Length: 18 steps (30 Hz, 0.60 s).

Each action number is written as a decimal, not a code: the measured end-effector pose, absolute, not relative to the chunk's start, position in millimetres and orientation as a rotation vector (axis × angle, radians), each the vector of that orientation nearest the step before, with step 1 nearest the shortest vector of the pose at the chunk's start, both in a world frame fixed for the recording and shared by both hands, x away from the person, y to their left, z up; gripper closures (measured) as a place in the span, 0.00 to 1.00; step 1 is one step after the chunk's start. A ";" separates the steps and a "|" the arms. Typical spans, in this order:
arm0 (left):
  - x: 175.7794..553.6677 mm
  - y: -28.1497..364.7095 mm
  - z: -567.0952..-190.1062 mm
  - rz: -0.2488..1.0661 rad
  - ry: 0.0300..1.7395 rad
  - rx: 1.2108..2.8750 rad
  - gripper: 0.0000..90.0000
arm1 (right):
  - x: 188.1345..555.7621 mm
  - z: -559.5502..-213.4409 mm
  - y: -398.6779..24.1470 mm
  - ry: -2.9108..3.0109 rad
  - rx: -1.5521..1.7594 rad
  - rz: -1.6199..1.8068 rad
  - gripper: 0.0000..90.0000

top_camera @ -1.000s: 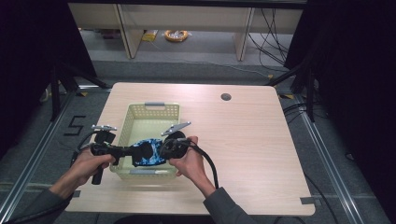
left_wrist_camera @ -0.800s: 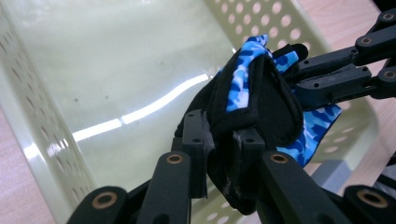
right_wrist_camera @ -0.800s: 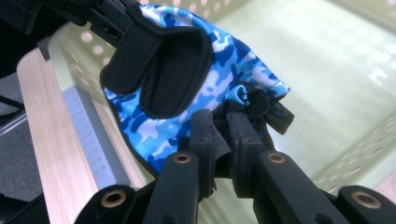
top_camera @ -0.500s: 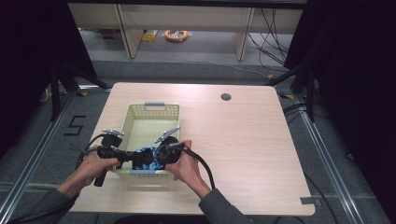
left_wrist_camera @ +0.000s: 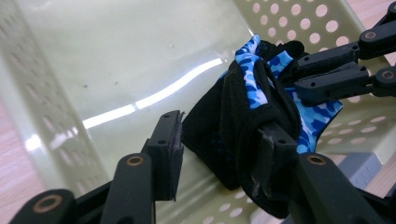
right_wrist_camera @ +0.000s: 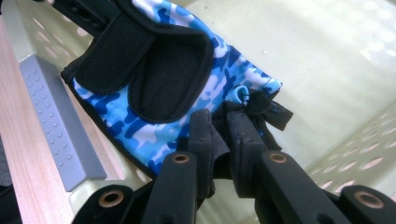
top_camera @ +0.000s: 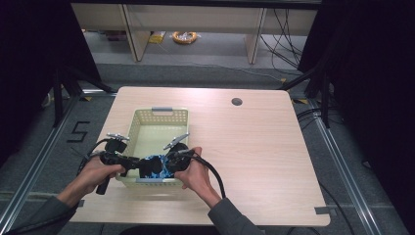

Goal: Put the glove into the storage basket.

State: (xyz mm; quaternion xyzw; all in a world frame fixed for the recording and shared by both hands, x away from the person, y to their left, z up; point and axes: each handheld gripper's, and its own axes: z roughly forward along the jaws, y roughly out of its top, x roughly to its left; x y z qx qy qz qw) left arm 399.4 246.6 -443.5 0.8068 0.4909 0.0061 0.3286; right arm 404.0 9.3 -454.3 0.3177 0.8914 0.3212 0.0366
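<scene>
A blue camouflage and black glove (top_camera: 154, 166) hangs inside the near end of a pale yellow perforated basket (top_camera: 182, 117). My right gripper (right_wrist_camera: 219, 130) is shut on the glove's (right_wrist_camera: 210, 88) black finger end. My left gripper (left_wrist_camera: 223, 135) has just been opening. The glove (left_wrist_camera: 247, 74) drapes against its right pad (left_wrist_camera: 273, 154), while the left pad (left_wrist_camera: 170, 135) stands apart from the cloth. In the high view the left gripper (top_camera: 137, 163) and the right gripper (top_camera: 166, 164) face each other across the glove. The right gripper's jaws (left_wrist_camera: 336, 70) also show at the far side of the glove.
The basket stands on the left half of a light wooden table (top_camera: 254, 147) and has grey handles at its far end (top_camera: 162, 109) and near end (right_wrist_camera: 56, 121). A round cable hole (top_camera: 237, 102) lies at the back of the table. Black cables trail from both grippers.
Both hands and the glove have shifted a little toward the basket's near wall. The glove now hangs lower between the two grippers.
</scene>
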 end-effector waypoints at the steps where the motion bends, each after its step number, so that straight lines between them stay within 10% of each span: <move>1: 398.5 246.9 -442.3 0.024 1.291 2.107 0.61 | 404.3 -454.3 9.2 2.741 0.969 0.983 0.90; 18: 396.8 252.3 -430.2 0.022 1.285 2.083 0.56 | 406.9 -455.1 4.5 2.708 0.998 1.007 0.85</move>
